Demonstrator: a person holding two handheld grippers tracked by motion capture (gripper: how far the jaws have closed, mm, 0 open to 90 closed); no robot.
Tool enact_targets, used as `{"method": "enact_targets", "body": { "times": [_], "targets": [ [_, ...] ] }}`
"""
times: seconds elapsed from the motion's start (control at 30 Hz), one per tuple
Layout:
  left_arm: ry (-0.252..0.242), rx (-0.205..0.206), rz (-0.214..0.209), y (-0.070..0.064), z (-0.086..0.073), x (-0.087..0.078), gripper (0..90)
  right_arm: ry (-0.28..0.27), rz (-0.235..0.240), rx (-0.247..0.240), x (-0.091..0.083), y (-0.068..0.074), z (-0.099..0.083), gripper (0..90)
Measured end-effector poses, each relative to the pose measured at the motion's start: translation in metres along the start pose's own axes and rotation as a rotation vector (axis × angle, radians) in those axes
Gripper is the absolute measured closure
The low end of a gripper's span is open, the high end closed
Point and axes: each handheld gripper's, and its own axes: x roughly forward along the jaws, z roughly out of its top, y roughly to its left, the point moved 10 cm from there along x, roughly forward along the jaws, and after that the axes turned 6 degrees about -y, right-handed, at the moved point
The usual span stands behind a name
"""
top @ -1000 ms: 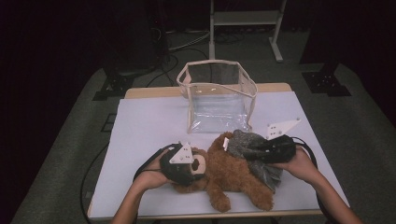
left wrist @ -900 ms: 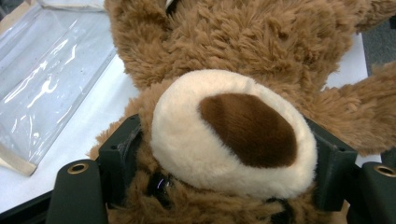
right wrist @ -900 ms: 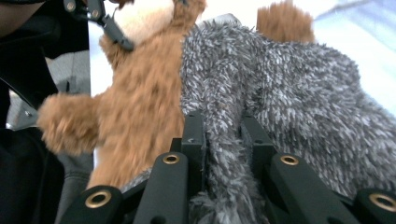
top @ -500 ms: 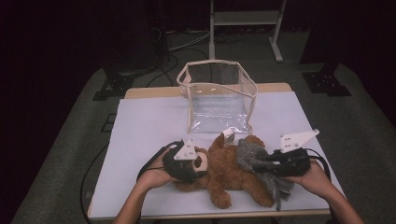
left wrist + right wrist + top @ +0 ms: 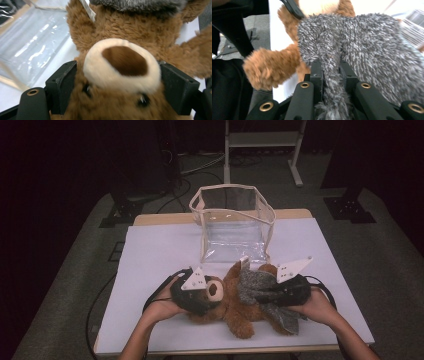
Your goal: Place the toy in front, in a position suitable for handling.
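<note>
Teddy bear of brown plush lies on its back on the white surface, between the two grippers, with a grey fuzzy garment draped over its belly. The left gripper has its jaws set to either side of the bear's head, pressed into the fur beside the cream muzzle, so it holds the head. The right gripper has its jaws nearly together, pinching a fold of the garment that runs straight out ahead of it; beyond that fold lies the bear's body, and a brown paw sits off to this gripper's left. A clear plastic bag with a cream rim stands open beyond both grippers, farther from the person. Both things look light and very soft: the plush gives under the jaws, so a hold on the head should go deep enough to catch stuffing and not only fur, or it may slip out. The garment is limp and stretchy and will likely sag and drag on the bear's fur; a pinch on a gathered fold near its edge, as here, seems the surest hold, while the head serves as the anchor.
</note>
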Motion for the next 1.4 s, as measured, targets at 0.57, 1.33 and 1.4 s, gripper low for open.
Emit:
{"method": "enact_targets", "body": {
  "times": [0.57,1.33,1.4],
  "targets": [
    [-0.018,-0.053,-0.017,0.001,-0.006,0.002,35.8,0.009,0.059,-0.095,0.012,0.031,0.051,75.7],
    [-0.021,-0.083,-0.045,0.002,-0.005,-0.006,34.2,0.079,0.027,-0.159,0.029,0.056,0.007,52.1],
    [-0.017,-0.078,-0.046,0.002,-0.005,-0.005,34.3,0.075,0.003,-0.181,0.028,0.054,0.012,51.0]
  ]
}}
